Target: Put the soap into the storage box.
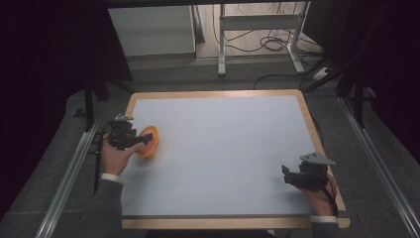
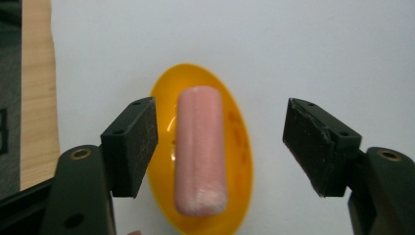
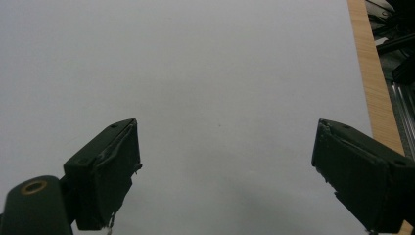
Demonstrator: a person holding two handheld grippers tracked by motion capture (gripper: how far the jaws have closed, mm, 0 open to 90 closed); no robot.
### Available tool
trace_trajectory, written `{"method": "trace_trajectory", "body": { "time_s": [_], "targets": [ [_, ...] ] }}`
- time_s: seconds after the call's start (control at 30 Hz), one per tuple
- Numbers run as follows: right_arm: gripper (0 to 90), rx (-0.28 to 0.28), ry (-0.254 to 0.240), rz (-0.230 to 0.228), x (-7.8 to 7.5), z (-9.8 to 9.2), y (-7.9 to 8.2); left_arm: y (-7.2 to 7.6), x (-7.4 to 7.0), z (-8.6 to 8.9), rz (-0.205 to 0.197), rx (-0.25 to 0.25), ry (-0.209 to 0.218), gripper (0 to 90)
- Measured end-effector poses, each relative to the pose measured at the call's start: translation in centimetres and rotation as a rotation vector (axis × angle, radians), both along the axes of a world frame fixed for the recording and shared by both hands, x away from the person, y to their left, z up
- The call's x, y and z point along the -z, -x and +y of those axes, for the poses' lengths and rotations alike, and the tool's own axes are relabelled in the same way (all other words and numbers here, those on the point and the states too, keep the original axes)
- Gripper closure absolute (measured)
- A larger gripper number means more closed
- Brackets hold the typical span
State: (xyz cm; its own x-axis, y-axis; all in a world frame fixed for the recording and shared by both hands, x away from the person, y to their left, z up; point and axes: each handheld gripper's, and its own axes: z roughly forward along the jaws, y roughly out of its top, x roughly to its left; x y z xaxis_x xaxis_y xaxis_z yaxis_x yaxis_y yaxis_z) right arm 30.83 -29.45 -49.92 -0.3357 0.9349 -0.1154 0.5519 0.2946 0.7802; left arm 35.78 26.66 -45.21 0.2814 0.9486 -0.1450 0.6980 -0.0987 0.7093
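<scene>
The left gripper [image 1: 141,140] sits near the left edge of the table [image 1: 218,94], about midway along that edge, held in the person's left hand [image 1: 115,157]. Its jaws point toward the middle of the table and reach over an orange bowl [image 1: 150,141] that stands on the white mat [image 1: 223,148] just inside that left edge. In the left gripper view the jaws are spread wide, with a clear gap of white mat showing beside each pad. Between them, below the camera, lies the orange bowl [image 2: 203,147], and in it a pink cylinder [image 2: 200,152], probably a sausage, lying lengthwise along the oval bowl. Neither pad touches the cylinder; the left pad overlaps the bowl's rim in the picture, but whether it touches the rim or hangs above it is hard to tell from this angle. Nothing is pinched.

The right gripper [image 1: 289,174] is near the right edge of the table, toward the near right corner, held in the right hand [image 1: 319,196] with the grey three-cornered plate [image 1: 317,158] on top. Its jaws point leftward across the mat. In the right gripper view its jaws also stand wide apart, with only bare white mat [image 3: 205,98] between them and a strip of the wooden table edge [image 3: 372,73] at the right of that picture. It holds nothing and touches nothing that can be seen.
</scene>
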Motion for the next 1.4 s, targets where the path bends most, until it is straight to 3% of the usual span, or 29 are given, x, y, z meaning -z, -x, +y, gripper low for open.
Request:
{"method": "trace_trajectory", "body": {
  "time_s": [0.1, 0.33, 0.53, 0.9, 1.03, 1.1, 1.4],
  "targets": [
    [10.3, 0.000, 0.001, 0.000, 0.0, 0.0, 0.0, 1.1, -0.5, -0.5, -0.018, 0.030, -0.022, 27.8],
    [10.4, 0.000, 0.005, 0.002, 0.1, 0.0, 0.1, 3.7, -0.1, -1.5, -0.036, 0.121, 0.023, 25.7],
    [10.3, -0.005, 0.007, 0.005, 0.1, 0.2, 0.1, 5.7, 1.2, -2.5, -0.040, 0.175, 0.040, 25.6],
    [10.4, -0.007, 0.009, 0.003, 0.1, 0.2, 0.1, 8.8, 4.6, -3.5, -0.044, 0.196, 0.082, 27.1],
    [10.4, -0.004, 0.010, 0.001, 0.1, 0.3, 0.1, 9.3, 5.7, -3.5, -0.022, 0.197, 0.088, 27.6],
    [10.4, -0.006, 0.007, 0.000, 0.1, 0.3, 0.2, 9.4, 6.0, -3.5, -0.010, 0.199, 0.084, 27.6],
    [10.4, -0.009, 0.009, -0.004, 0.0, 0.3, 0.2, 9.8, 5.9, -3.0, -0.028, 0.187, 0.095, 28.0]
  ]
}}
